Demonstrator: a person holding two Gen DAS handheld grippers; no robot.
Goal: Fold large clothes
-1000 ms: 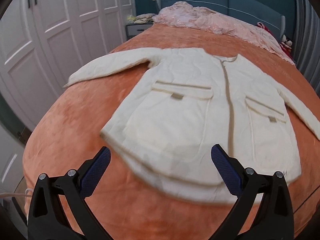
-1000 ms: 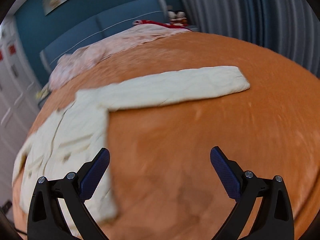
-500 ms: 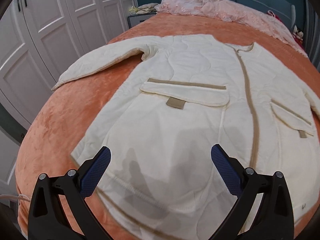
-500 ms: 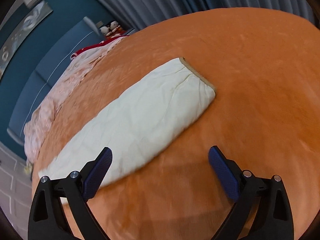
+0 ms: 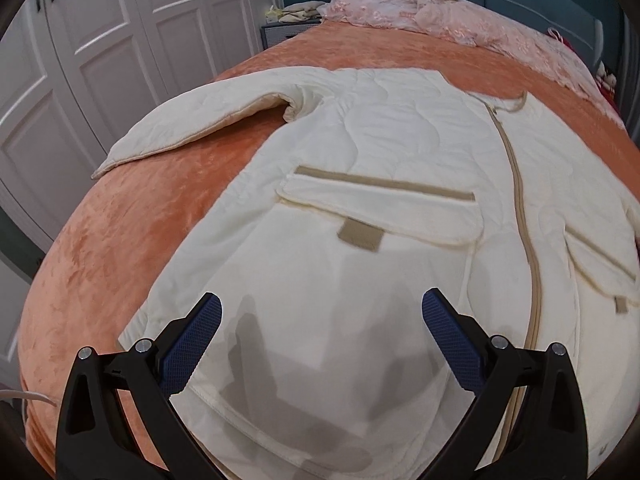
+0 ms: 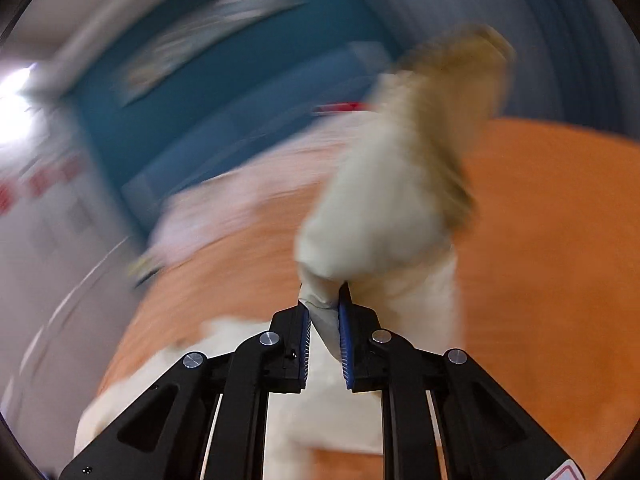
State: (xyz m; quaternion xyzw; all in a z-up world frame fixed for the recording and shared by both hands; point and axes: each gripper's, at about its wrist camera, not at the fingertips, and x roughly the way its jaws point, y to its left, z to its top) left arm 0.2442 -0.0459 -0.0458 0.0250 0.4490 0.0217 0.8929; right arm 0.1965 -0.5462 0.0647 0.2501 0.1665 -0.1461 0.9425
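A cream quilted jacket [image 5: 360, 184] lies spread front-up on the orange bed [image 5: 120, 240]. The left gripper [image 5: 322, 330] hangs wide apart over its hem. The right gripper [image 6: 324, 320], jaws just closing, pinches the lifted sleeve [image 6: 400, 200]. Pink bedding [image 5: 420, 12] lies by the headboard; white wardrobe doors [image 5: 100, 40] stand beside the bed.

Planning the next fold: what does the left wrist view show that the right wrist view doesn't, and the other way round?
Only the left wrist view: the cream jacket front spread flat, its zipper, pocket flaps and outstretched sleeve, the left gripper open above the hem, and white wardrobe doors.

Only the right wrist view, which is blurred: the right gripper, jaws just closed, pinching the jacket's other sleeve, lifted off the bed.

Both: the orange bedspread, the pink bedding and the teal headboard.
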